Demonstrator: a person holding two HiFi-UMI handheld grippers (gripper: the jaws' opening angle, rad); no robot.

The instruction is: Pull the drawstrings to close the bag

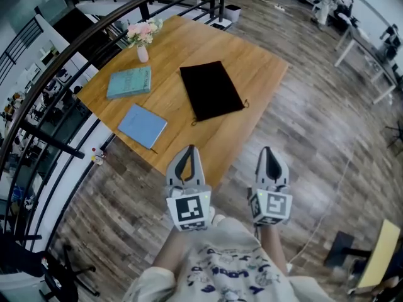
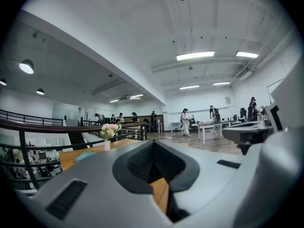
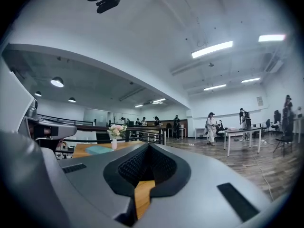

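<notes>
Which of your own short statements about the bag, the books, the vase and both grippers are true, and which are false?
1. The bag lies flat on the table. True.
2. The left gripper holds a drawstring. False: its fingers are shut on nothing, away from the bag.
3. A teal book and a blue book lie beside the bag. True.
4. The vase stands on the bag. False: it stands apart, at a table corner.
5. The right gripper is open. False: it is shut and empty.

Wooden table (image 1: 252, 61) stands ahead of the left gripper (image 1: 188, 153) and the right gripper (image 1: 269, 153). Blue notebook (image 1: 142, 125) lies ahead-left of the left gripper. Teal book (image 1: 129, 82) lies beyond it, flower vase (image 1: 143, 43) farthest. Black railing (image 1: 53, 142) runs further left.
</notes>
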